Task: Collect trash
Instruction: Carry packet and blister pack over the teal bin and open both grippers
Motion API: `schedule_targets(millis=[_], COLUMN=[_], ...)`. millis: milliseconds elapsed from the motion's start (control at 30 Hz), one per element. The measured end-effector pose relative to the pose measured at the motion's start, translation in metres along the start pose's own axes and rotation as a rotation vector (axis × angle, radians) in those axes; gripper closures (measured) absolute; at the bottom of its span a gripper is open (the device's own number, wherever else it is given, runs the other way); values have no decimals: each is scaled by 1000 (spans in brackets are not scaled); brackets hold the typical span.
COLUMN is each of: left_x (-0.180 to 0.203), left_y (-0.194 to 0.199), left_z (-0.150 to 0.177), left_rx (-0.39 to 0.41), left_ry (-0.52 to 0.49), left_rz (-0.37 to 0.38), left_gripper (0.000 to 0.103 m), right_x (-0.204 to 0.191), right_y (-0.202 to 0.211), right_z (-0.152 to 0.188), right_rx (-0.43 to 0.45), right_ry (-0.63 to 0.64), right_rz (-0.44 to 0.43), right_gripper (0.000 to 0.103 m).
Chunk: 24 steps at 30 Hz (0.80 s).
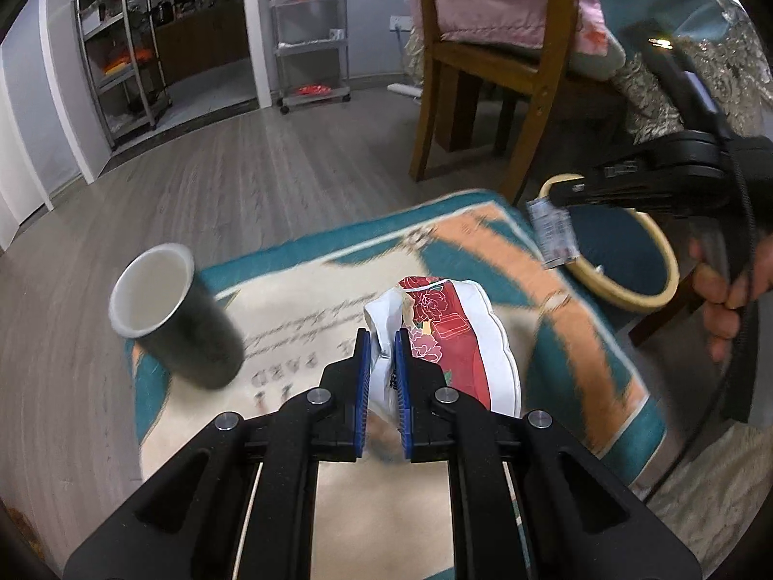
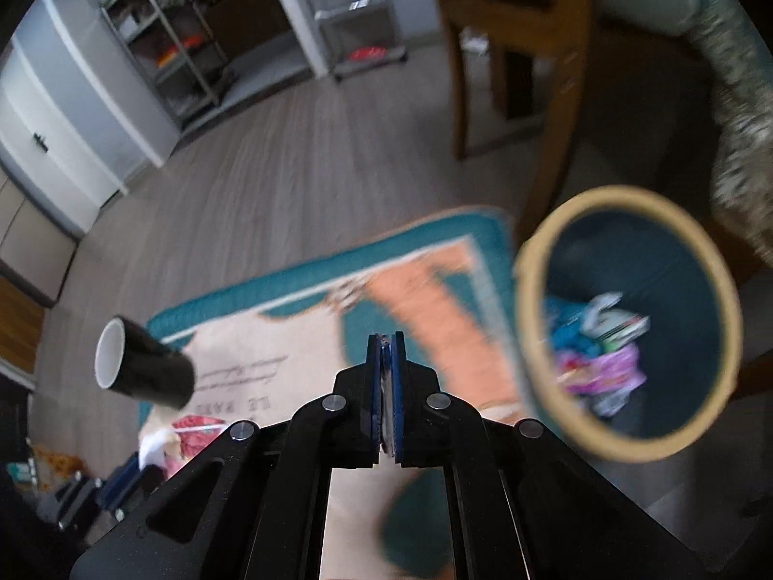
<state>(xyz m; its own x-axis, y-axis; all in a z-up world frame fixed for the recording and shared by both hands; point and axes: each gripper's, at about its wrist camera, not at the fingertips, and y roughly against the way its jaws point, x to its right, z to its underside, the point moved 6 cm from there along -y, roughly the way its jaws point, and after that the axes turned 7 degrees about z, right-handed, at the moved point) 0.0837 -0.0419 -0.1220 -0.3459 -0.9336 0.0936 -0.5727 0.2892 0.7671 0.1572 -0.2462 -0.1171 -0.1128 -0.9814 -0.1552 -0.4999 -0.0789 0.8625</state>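
- Between my left fingers (image 1: 363,362): a crumpled white-and-red floral wrapper (image 1: 454,338), clamped by the blue pads, most of it spilling out to the right of the left gripper (image 1: 382,362).
- Right gripper (image 2: 385,362): jaws pressed together on a thin silvery scrap (image 2: 385,386), seen only edge-on from its own camera. From the left wrist view the scrap (image 1: 553,232) hangs below the right fingertips as a small printed strip, just over the near rim of the bin.
- Right of and beyond my right fingers: the round bin (image 2: 526,299), tan rim, dark teal inside, with blue, purple and white litter (image 2: 601,367) at the bottom.
- Left of both grippers: a black cup (image 1: 193,333) with white inside, on its side at the mat's edge, mouth facing away from me.
- Under everything: a teal, cream and orange mat (image 1: 483,241) on grey plank floor (image 1: 241,183).
- Ahead, past the mat: a wooden chair (image 1: 488,63), metal shelving (image 1: 121,48).
- Far right, left wrist view: my hand (image 1: 729,285) on the right gripper's handle.
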Motion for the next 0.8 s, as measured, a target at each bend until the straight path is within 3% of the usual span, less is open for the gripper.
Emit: schedule_targets(millis=[167,333,600,800], left_x=[39,94,196,230], left_y=[-13,-33,-89,-124], left_z=[-32,-65,-87,-103], left_rx=[34,58,18,6], left_ry=[-34,-91,-261,-312], left_rz=[37,99,183,182], left_gripper=[93,93,93,93], right_x=[65,136,228,236], right_y=[34,41,13,-9], right_z=[-27,-44,-41,-38], right_rx=[128,190,129,79], right_ry=[-8,0,-167,-222], right_rz=[45,172,198,142], right_gripper=[98,98,98,98])
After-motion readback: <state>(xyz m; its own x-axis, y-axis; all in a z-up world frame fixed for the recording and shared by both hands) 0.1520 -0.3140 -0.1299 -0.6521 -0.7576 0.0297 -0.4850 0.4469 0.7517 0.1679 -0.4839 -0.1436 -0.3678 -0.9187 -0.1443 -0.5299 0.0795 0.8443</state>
